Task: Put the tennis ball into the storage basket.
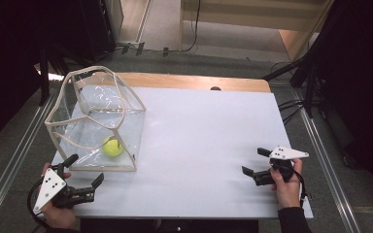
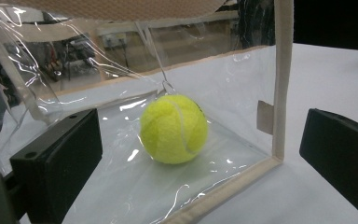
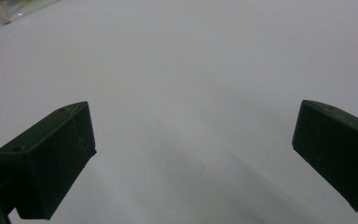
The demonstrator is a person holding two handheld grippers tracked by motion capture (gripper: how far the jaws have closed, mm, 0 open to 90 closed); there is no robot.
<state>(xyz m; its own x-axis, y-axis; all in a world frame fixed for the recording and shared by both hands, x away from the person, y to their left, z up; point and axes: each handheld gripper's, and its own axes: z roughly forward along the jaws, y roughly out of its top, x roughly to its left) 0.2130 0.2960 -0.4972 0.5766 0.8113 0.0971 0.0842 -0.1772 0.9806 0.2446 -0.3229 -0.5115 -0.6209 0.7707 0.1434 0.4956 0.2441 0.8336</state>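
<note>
A yellow-green tennis ball (image 1: 112, 146) (image 2: 174, 129) lies inside a clear plastic bag with cream trim (image 1: 96, 121) (image 2: 279, 84), which stands open-topped on the left of the white table (image 1: 209, 141). My left gripper (image 1: 84, 168) is open just in front of the bag's near wall, its jaws wide apart and pointing at the ball. My right gripper (image 1: 254, 160) is open too, low over bare table at the right, with nothing between its jaws.
A wooden strip (image 1: 194, 81) runs along the table's far edge. Dark stands and cables (image 1: 296, 104) sit on the floor to the right. A corner of the bag (image 3: 9, 11) shows at the top left of the right gripper view.
</note>
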